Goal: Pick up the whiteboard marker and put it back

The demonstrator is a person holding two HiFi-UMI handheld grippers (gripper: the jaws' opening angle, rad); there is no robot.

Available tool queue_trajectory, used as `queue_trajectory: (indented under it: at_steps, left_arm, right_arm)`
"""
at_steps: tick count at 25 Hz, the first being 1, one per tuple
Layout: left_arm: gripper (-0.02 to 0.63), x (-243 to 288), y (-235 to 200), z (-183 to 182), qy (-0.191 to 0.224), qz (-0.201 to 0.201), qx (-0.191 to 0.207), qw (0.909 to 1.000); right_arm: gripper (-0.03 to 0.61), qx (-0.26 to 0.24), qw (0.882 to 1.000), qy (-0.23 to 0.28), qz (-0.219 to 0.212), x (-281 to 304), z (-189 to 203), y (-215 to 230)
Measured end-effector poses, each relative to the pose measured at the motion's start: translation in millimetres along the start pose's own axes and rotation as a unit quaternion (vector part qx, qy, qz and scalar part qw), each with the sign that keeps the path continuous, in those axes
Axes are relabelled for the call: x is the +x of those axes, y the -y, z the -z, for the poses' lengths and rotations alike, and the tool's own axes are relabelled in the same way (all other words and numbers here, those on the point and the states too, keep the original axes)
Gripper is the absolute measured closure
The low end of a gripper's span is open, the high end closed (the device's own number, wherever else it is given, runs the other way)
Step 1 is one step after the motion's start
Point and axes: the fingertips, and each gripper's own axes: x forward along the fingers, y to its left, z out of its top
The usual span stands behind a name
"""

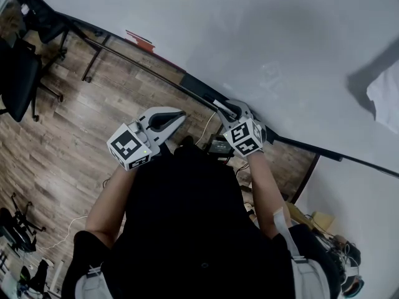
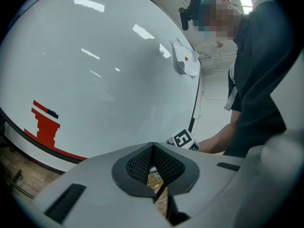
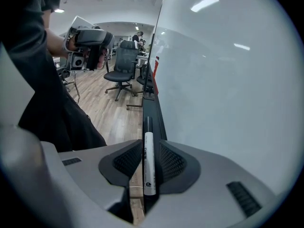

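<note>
The right gripper [image 3: 148, 152] has its jaws closed narrowly on the whiteboard marker [image 3: 149, 167], a white barrel with a black cap, clamped between the ribbed pads and pointing forward along the whiteboard [image 1: 249, 36]. The marker lies in line with the black ledge [image 3: 149, 109] that runs along the whiteboard's lower edge, just above it; whether its capped end touches the ledge cannot be told. In the head view the right gripper sits close against the whiteboard's lower edge. The left gripper [image 2: 153, 164] is held a little back from the whiteboard, over the wooden floor [image 1: 68, 136], with its jaws drawn together at the tips and nothing between them. Its camera faces the whiteboard, where a red stepped mark [image 2: 45, 125] shows low on the surface and a crumpled white sheet [image 2: 185, 59] is stuck near the whiteboard's far edge. A black office chair [image 3: 121, 64] stands on the floor well out from the whiteboard, beyond the ledge's far end.
</note>
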Motion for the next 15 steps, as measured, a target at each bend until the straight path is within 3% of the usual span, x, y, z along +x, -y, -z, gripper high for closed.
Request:
queue_trajectory:
  at_steps: [15]
  left_arm:
    - [0.602,-3.0,0.2,3.8,0.003,0.002,-0.002,1.0]
  right_arm:
    - [0.462,-0.019,0.999,-0.042,0.029,8.2,9.3,2.3]
